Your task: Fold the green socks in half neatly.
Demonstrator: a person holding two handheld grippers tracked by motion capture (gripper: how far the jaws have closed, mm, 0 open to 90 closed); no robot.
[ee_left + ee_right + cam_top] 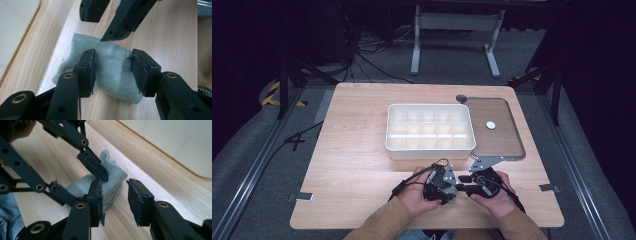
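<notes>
Cloth (110,67) lies on the table (357,165) near the tray (430,128). Left gripper (113,71) stands open over it; right gripper (115,202) is open, holding nothing.

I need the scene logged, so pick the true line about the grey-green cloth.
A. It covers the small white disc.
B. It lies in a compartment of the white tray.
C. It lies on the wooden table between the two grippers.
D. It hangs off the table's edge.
C: the cloth lies flat on the table, with the open left gripper over it and the right gripper beside it.
</notes>
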